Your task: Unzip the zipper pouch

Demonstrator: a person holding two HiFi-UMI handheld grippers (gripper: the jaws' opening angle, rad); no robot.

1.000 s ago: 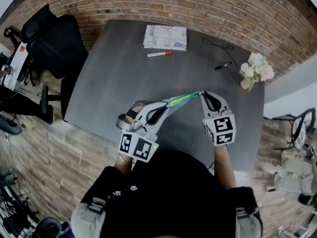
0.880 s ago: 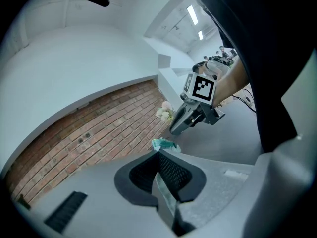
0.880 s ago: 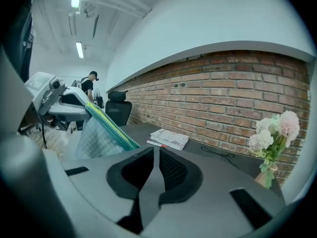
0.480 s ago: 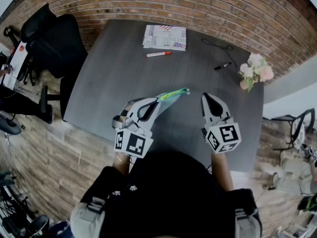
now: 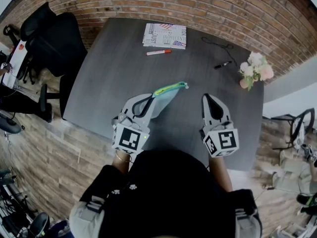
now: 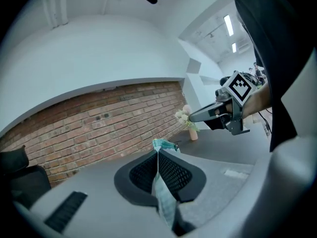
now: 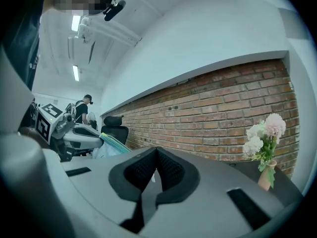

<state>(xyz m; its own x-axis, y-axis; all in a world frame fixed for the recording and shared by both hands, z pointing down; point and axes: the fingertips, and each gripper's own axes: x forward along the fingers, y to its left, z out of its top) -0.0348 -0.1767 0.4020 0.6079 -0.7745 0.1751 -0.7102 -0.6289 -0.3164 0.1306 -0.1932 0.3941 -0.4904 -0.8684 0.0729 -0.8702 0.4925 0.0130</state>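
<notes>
While the left gripper (image 6: 158, 157) is closed tight on one end of the pouch (image 5: 167, 94), the pouch is held up over the table (image 5: 114, 73), and its green zipper edge stretches out to the right, away from the jaws. The right gripper (image 7: 155, 155) is closed too; its jaws are together with nothing between them, and it stands apart from the free end of the pouch, to the right of it. Papers (image 5: 165, 36) and a red marker (image 5: 159, 53) lie at the far side, and flowers (image 5: 255, 68) stand at the right corner.
</notes>
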